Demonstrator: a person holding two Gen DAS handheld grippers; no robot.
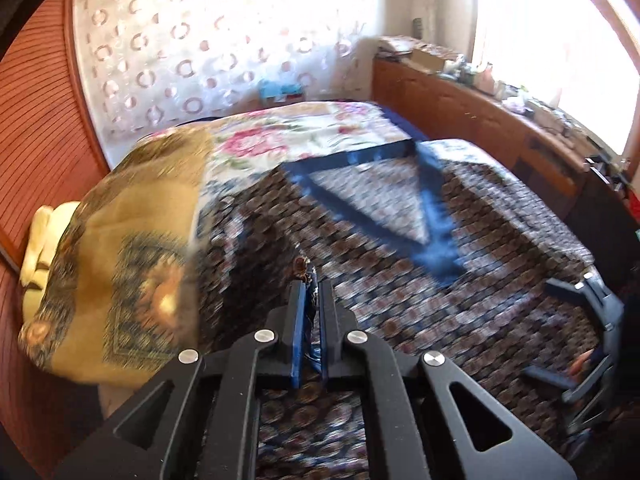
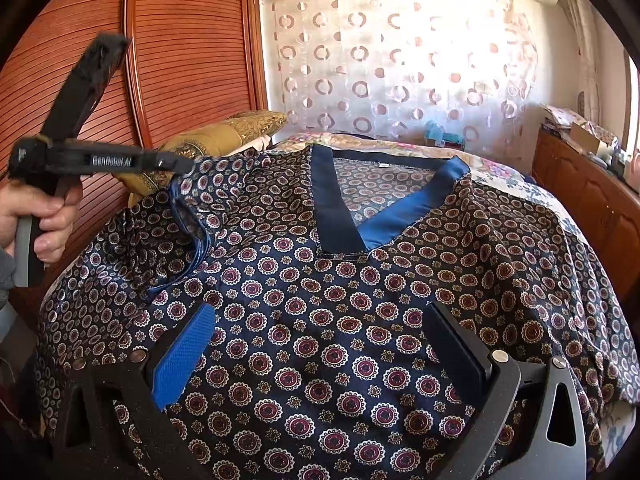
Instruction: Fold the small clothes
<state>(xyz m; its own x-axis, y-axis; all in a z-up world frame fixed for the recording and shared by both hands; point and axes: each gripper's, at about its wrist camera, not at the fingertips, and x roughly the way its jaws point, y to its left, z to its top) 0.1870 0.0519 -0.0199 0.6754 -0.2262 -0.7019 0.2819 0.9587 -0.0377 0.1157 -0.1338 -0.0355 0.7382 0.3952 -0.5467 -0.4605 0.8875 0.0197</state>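
A navy shirt printed with round medallions lies front up on the bed, its blue V-neck band pointing away from me. My left gripper is shut on the edge of the shirt's sleeve, with fabric pinched between the blue pads. In the right wrist view the left gripper holds that sleeve raised above the shirt's left shoulder. My right gripper stands wide open just over the lower front of the shirt, nothing between its fingers. The left wrist view shows the shirt blurred, with the right gripper at its right edge.
A golden cushion lies at the bed's left. A floral bedspread shows beyond the shirt. A wooden cabinet with clutter on top runs along the right. A slatted wooden door stands at the left. A hand grips the left tool.
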